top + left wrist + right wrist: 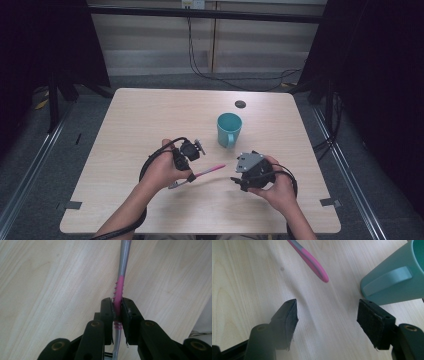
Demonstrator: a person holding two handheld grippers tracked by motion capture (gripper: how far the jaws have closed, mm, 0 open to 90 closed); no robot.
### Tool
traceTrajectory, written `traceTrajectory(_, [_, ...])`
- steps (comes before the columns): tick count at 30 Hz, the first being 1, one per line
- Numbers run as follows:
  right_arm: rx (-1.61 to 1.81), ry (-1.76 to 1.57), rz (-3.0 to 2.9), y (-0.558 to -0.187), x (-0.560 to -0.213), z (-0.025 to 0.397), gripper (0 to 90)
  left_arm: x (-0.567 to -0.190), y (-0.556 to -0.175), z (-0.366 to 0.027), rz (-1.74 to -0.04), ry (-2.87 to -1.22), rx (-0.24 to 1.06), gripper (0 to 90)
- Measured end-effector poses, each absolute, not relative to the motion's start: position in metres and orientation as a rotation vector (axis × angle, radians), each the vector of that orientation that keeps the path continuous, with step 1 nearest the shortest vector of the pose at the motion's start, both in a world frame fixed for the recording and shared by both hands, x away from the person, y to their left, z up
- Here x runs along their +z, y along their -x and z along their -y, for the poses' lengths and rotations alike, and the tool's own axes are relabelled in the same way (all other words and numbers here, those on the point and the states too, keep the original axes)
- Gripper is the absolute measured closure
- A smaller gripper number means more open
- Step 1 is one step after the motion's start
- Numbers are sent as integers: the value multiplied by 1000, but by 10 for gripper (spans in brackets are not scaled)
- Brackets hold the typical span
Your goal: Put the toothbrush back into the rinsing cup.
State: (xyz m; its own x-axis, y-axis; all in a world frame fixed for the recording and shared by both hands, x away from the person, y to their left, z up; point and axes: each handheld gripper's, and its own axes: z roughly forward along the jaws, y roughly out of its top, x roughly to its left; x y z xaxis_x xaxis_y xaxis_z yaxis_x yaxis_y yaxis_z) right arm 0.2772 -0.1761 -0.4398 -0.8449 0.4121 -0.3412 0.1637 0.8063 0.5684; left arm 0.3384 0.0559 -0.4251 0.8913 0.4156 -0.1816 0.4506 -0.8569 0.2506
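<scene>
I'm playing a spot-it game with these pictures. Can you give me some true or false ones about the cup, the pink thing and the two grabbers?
1. The left gripper is clamped on the pink and grey toothbrush. True.
2. The right gripper is holding the cup. False: its jaws are wide open with nothing between them, and the cup stands beside it on the table.
3. The cup is red. False: it is teal.
4. The cup stands upright with its handle showing in the right gripper view. True.
5. The toothbrush is inside the cup. False: it is outside the cup, in the left gripper's grip, with its pink end pointing toward the right gripper.
</scene>
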Motion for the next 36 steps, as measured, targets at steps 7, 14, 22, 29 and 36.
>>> traceTrajectory(7, [705,-358,-2548,-278,-438,168,365,-427,-337,-47,-624,-2782,-189,802])
traceTrajectory(14, [691,-330,-2568,-279,-441,163,413,-426,-336,-38,-600,-2785,-194,802])
traceTrajectory(22, [668,-276,-2575,-279,-442,154,453,-423,-335,-33,-571,-2796,-181,802])
traceTrajectory(29, [658,-245,-2585,-280,-441,150,474,-420,-335,-32,-555,-2793,-185,801])
traceTrajectory(36, [627,-220,-2596,-281,-443,145,490,-418,-335,-30,-530,-2799,-179,801])
